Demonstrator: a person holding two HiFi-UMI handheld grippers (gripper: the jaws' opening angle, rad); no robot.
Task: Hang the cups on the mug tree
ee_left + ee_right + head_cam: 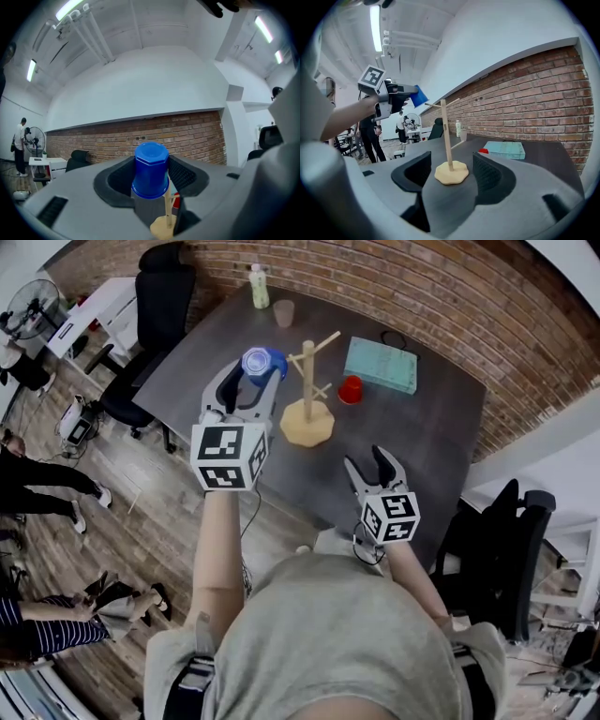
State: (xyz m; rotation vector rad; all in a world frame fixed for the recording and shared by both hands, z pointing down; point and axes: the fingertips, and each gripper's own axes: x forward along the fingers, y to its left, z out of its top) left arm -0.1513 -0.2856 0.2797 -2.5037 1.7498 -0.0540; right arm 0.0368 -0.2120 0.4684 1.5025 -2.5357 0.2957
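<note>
My left gripper (255,377) is shut on a blue cup (259,362), held upside down in the air to the left of the wooden mug tree (308,381). In the left gripper view the blue cup (151,168) fills the gap between the jaws, and the tree (167,219) shows below it. A red cup (351,389) stands on the table right of the tree. My right gripper (373,468) hangs open and empty near the table's front edge. It faces the tree's base (451,172), and the raised left gripper (401,97) shows at its upper left.
A teal box (381,364) lies on the dark table (431,427) behind the red cup. A bottle (260,287) and a pale cup (284,313) stand at the far edge. Office chairs (159,296) flank the table, with a brick wall behind. People stand at the left.
</note>
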